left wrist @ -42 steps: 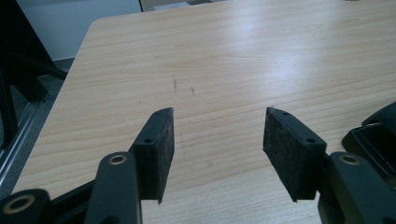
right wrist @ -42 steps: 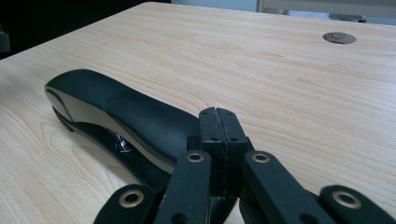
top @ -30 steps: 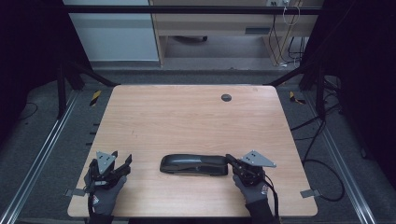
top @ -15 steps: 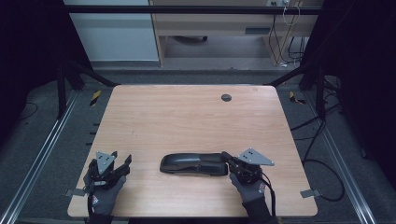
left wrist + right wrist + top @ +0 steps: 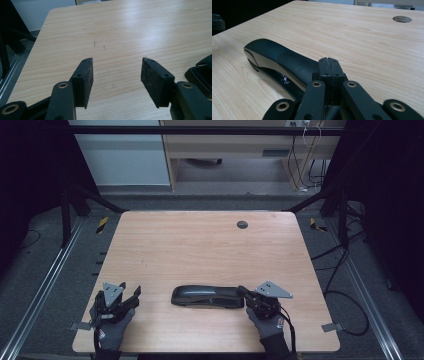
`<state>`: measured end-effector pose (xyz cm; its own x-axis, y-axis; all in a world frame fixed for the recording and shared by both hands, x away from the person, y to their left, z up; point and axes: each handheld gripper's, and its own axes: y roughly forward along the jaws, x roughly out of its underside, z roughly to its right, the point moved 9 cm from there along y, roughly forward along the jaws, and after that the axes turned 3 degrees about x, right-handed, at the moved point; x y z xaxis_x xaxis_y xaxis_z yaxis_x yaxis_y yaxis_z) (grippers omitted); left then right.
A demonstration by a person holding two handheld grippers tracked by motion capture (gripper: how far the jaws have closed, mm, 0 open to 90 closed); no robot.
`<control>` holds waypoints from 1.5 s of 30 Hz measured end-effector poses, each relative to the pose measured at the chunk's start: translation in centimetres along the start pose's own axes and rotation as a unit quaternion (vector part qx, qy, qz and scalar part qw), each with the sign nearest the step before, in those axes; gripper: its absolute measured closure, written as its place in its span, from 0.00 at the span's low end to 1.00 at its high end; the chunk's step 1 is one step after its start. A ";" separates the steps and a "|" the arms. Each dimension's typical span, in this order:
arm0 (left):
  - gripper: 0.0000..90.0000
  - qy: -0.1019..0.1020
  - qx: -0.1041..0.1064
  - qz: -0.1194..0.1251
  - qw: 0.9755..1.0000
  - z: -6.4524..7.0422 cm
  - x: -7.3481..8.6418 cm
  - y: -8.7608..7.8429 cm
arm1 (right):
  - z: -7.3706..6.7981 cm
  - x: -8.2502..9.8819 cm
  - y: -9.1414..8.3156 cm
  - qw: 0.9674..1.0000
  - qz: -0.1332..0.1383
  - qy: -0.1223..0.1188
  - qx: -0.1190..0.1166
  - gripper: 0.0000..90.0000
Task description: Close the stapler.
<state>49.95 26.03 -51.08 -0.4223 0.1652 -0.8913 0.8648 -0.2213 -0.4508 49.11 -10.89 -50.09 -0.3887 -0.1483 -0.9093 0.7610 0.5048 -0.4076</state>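
Two pairs of black jaws sit at the near edge of the table [image 5: 200,245], and they stand differently. Those of the right gripper [image 5: 329,62] are pressed flat together, pad against pad, with nothing between them; their tips rest just above the near end of the stapler [image 5: 279,60], and whether they touch it cannot be told. Those of the left gripper [image 5: 117,72] are spread wide, with only bare wood showing in the gap between the rough pads. In the high view the stapler [image 5: 207,296], long, dark and low, lies on its side-to-side axis near the front of the table, a little right of the middle; the right gripper [image 5: 242,291] meets its right end, and the left gripper [image 5: 136,295] is apart from its left end, pointing toward it. Each gripper is held by a gloved hand, the left hand [image 5: 112,325] and the right hand [image 5: 267,322], coming in from the bottom edge. Farther out, a small round dark cap [image 5: 242,224] is set in the table top near its far edge.
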 end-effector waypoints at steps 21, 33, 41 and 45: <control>0.48 0.000 0.005 -0.005 1.000 0.1 0.2 0.2 | 2.0 -1.5 -1.1 0.999 0.045 0.016 0.020 0.94; 0.46 -0.001 0.023 -0.016 1.000 -0.3 0.6 0.2 | 8.5 0.2 -2.9 0.993 0.033 0.048 0.103 0.73; 0.44 0.003 0.041 -0.035 0.999 -0.6 1.1 0.5 | 12.4 4.4 -2.4 0.989 -0.041 0.068 0.125 0.52; 0.43 0.005 0.046 -0.046 0.998 -0.8 1.5 0.6 | 13.4 5.3 -2.4 0.988 -0.059 0.069 0.124 0.44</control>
<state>50.05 26.90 -52.70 -0.4960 0.1987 -0.8453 0.7933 -0.2921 -0.5342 52.13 -24.32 -55.07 -0.5364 -0.0666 -0.8413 0.8037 0.2640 -0.5333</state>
